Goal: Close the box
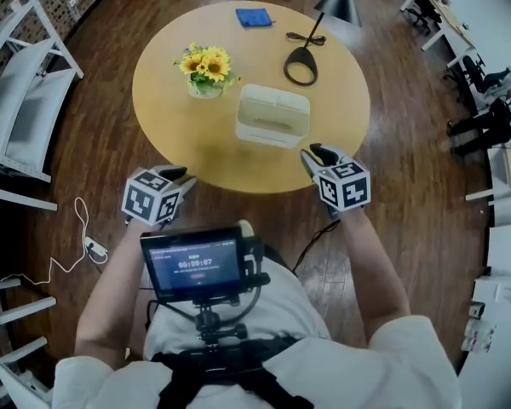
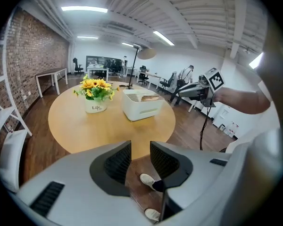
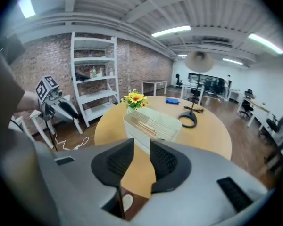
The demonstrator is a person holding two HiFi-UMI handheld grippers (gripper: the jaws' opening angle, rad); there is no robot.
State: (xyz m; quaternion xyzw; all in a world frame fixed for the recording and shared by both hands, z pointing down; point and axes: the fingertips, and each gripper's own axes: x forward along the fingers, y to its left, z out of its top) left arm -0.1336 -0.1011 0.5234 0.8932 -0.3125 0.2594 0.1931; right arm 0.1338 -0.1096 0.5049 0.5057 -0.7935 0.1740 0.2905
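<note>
A white box [image 1: 272, 115] with a ribbed lid lying flat on it stands near the middle of the round wooden table [image 1: 166, 135]. It also shows in the left gripper view as the box [image 2: 141, 103] and in the right gripper view as the box [image 3: 153, 124]. My left gripper [image 1: 180, 175] hovers at the table's near edge, left of the box, and its jaws stand apart over the floor with nothing between them [image 2: 140, 157]. My right gripper [image 1: 317, 153] is at the near edge, just right of the box, jaws apart and empty [image 3: 141, 157]. Neither touches the box.
A pot of sunflowers [image 1: 206, 68] stands left of the box. A black lamp base [image 1: 301, 66] with its cord sits behind it, and a blue cloth [image 1: 254, 17] lies at the far edge. White shelving [image 1: 25, 100] lines the left. A chest-mounted monitor [image 1: 196, 262] is below.
</note>
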